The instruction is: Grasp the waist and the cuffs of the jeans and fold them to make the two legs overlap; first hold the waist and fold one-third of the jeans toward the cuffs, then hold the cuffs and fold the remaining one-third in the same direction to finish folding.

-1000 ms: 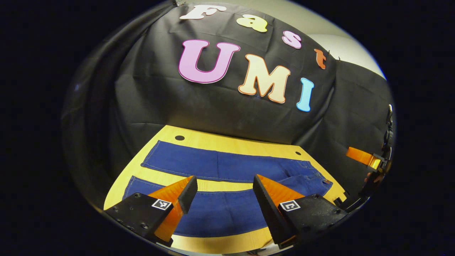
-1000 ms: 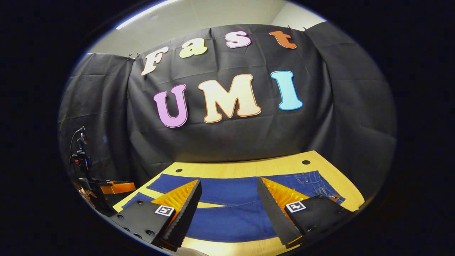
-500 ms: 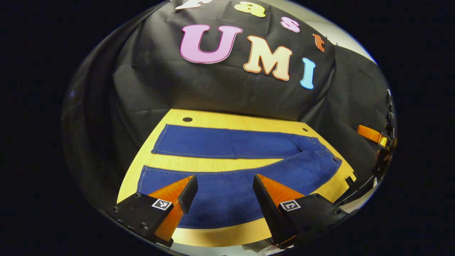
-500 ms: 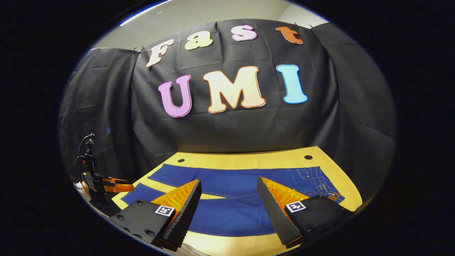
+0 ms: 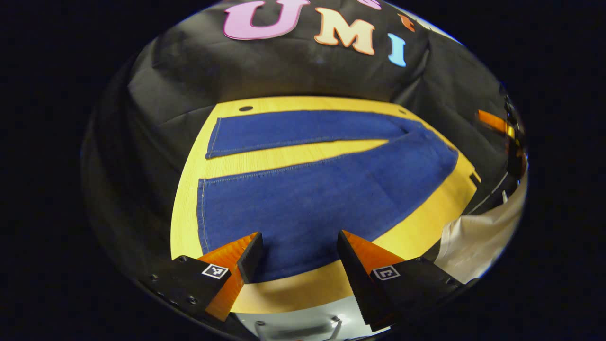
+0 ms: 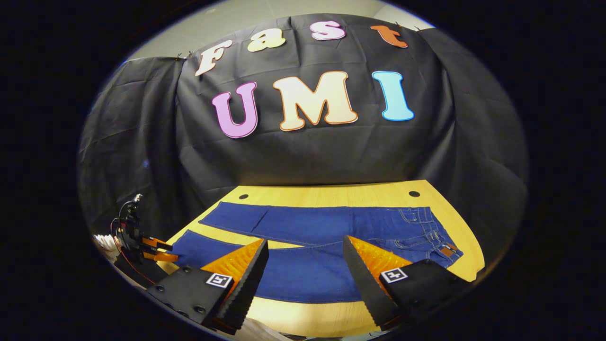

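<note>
Left gripper view: the left gripper (image 5: 297,253) hangs over the near edge of a yellow wooden table (image 5: 187,189), its two fingers set wide apart with nothing between them. A pair of blue jeans (image 5: 303,199) lies flat on the table, unfolded, the two legs spread in a V with a wedge of bare tabletop between them. The cuffs (image 5: 203,208) lie toward the left of this view; the waist (image 5: 445,156) lies toward the right. The near leg sits just beyond the fingertips. At the far right edge, the right gripper (image 5: 494,122) is seen, too small and blurred to judge its jaws. A pale cloth (image 5: 478,237) hangs beside the table at the lower right.

Right gripper view: the right gripper (image 6: 305,265) is held above the near leg of the jeans (image 6: 331,225), jaws wide open and empty. The waist (image 6: 438,237), with pockets and belt loops, lies at the right. The left gripper (image 6: 156,250) appears at the lower left, beside the cuff end.
</note>
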A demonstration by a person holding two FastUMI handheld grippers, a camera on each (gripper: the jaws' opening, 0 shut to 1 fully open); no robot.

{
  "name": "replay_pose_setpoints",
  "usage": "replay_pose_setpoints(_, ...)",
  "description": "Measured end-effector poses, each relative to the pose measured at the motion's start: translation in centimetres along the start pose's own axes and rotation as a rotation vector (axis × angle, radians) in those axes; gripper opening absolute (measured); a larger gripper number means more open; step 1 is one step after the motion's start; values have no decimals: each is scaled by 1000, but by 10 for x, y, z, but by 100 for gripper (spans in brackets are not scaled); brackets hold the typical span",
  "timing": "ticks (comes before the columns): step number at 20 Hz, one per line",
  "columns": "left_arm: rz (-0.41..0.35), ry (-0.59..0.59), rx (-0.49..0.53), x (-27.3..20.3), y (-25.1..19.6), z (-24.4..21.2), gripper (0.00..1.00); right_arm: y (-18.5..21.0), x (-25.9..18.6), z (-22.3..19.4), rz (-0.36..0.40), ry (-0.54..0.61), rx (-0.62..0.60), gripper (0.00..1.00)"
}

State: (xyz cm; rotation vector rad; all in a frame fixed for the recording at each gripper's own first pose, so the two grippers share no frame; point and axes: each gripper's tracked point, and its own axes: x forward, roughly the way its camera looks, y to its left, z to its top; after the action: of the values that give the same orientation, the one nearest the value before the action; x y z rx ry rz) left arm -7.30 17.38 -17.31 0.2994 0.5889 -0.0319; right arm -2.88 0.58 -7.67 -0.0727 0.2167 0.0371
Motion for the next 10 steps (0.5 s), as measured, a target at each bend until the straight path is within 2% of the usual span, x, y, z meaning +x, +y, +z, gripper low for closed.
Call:
replay_pose_setpoints(4,-35,147,171,5,7,-30,95,7,10,-2,13,21,-8,98)
replay_pose_setpoints(9,-80,272,252,7,13,-54,90,11,20,-2,32,37,-29,97)
replay_pose_setpoints(10,-89,254,258,5,13,-50,91,12,21,-4,34,40,-27,97)
